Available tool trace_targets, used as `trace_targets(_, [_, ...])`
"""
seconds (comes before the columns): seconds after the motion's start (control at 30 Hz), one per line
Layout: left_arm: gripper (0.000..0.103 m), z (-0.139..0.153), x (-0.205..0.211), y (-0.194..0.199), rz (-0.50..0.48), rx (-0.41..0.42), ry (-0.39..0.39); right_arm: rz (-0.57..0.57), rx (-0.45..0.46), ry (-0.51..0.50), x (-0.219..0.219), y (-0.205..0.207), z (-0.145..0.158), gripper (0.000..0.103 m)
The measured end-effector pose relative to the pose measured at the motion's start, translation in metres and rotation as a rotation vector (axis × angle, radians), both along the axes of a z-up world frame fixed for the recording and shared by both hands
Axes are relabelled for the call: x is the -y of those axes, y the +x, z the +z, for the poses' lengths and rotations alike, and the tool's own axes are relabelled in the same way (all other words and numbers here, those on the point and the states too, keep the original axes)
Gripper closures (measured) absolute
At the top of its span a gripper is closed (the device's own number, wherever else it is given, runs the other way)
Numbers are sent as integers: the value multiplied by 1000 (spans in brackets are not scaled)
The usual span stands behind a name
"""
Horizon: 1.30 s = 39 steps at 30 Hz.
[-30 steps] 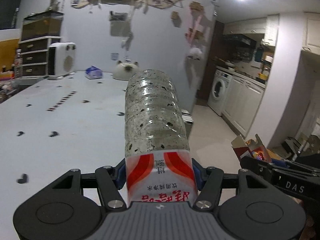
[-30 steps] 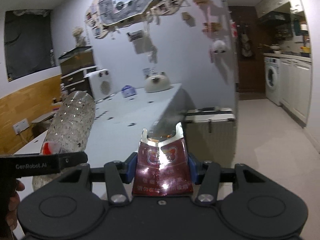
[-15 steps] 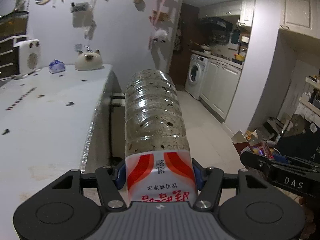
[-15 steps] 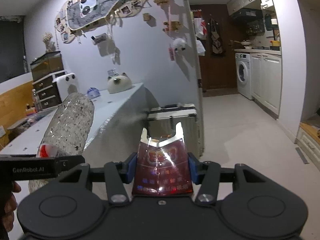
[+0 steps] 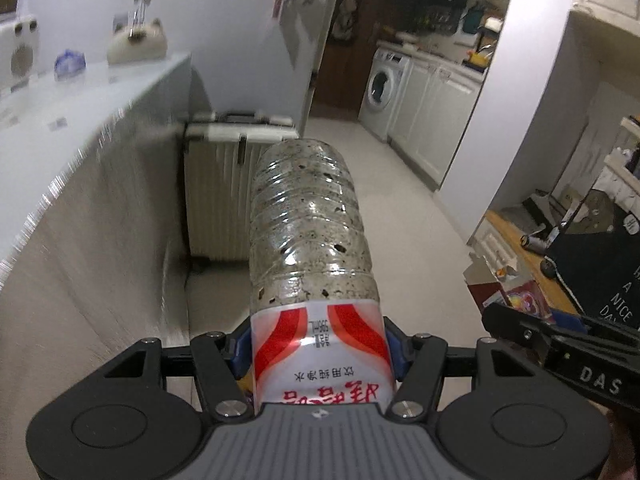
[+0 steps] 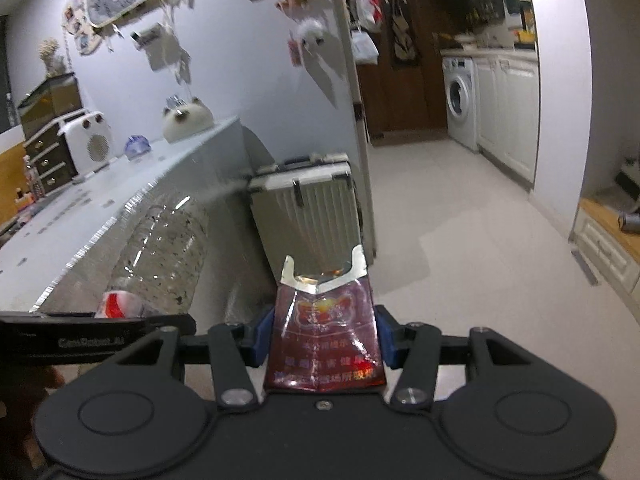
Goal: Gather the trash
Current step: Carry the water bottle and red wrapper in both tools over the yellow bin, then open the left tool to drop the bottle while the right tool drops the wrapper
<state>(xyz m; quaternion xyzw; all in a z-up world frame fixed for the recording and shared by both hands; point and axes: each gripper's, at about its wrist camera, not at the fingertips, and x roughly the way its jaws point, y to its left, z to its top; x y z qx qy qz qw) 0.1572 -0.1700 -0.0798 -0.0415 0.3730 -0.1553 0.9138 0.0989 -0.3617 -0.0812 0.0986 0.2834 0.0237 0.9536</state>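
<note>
A clear plastic bottle (image 5: pixel 308 236) with dark specks inside and a red-and-white label sticks forward from my left gripper (image 5: pixel 318 350), whose blue pads are shut on its label end. The same bottle (image 6: pixel 164 248) shows at the left of the right wrist view. My right gripper (image 6: pixel 322 340) is shut on a dark red foil packet (image 6: pixel 324 336) with a torn silver top. Both are held in the air beside the table's end, over the floor.
A long white table (image 5: pixel 80 128) runs along the left, bearing a cat-shaped object (image 5: pixel 136 42) and a white heater (image 6: pixel 88 142). A ribbed suitcase (image 5: pixel 224 184) stands at its end. Cardboard boxes (image 5: pixel 508 292) and clutter lie on the right floor. A washing machine (image 5: pixel 382 86) stands far back.
Both grippers have swung right off the tabletop and sunk lower, now facing the suitcase and floor. Each keeps its hold on its item.
</note>
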Motion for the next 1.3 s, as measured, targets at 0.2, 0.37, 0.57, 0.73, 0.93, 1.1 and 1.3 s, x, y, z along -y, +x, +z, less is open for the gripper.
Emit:
trace_targets(0.2, [41,-54,1,39,35,-97,2,-18,-83,46,2,35,-50,51])
trace_targets(0.37, [41,-104,-5,71,65,-187,-6,-39,-141,89,-7,72,-95,51])
trace_targets(0.57, [41,-173,-15,106,81,-340,12,-57,-234,150,-19,106,-157,51])
trace_targets(0.73, [41,-226,-24,123,87,-458,7,-47,-338,169,-25,124,-205,51])
trace_targets(0.93, [41,-282,-17,135,40,-597,-21,-33,-396,143,-27,145,-226,51])
trace_targets(1.1, [21,-311,-15,144,36,-658,-57,-26,-449,136,-29,164,-244,51])
trace_targets(1.3, [8,-318,-26,141,59,-668,11,-8,-512,122,-32,182,-261,51])
